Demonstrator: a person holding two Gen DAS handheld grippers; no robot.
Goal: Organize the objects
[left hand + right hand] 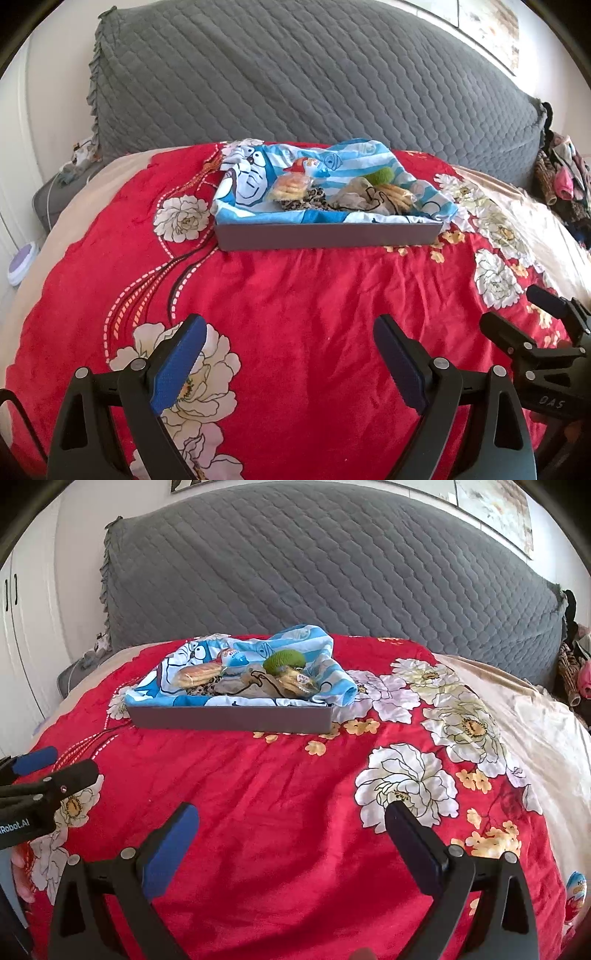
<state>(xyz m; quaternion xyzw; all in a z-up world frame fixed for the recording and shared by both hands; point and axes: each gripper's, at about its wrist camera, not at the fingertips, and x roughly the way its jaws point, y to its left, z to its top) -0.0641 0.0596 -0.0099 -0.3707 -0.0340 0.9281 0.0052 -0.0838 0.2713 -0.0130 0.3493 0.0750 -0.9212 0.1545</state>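
A grey shallow box [328,236] [232,718] sits on the red flowered bedspread, lined with a blue-and-white cartoon cloth [251,177] [192,653]. Inside lie wrapped pastries [290,186] [199,675], a Kinder egg [310,164] [232,656], a green knitted item [382,175] [284,661] and crumpled cloths. A second Kinder egg [576,890] lies on the bed at the right edge of the right wrist view. My left gripper [290,363] is open and empty, low over the bedspread. My right gripper [291,845] is open and empty beside it.
A large grey quilted pillow [295,81] [332,565] stands behind the box. Clothes [565,177] are piled at the far right. White cupboard doors [22,627] stand on the left. A round white device [22,264] lies on the floor to the left.
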